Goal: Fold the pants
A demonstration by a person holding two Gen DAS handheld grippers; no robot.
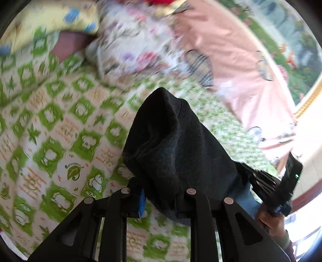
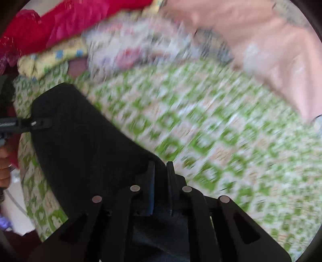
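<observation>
The black pants point(image 1: 173, 149) hang bunched over my left gripper point(image 1: 161, 198), which is shut on the fabric and holds it above the bed. In the right wrist view the pants point(image 2: 80, 141) stretch from my right gripper point(image 2: 161, 177), shut on the cloth's edge, to the left gripper point(image 2: 34, 123) at the far left. The right gripper also shows at the lower right of the left wrist view point(image 1: 267, 181). Both views are blurred by motion.
A green-and-white patterned bedsheet point(image 1: 60, 131) covers the bed point(image 2: 221, 141). A floral pillow point(image 1: 130, 46), a yellow pillow point(image 1: 60, 18) and a pink blanket point(image 1: 241, 60) lie at the far side. Red cloth point(image 2: 60, 22) lies at the far left.
</observation>
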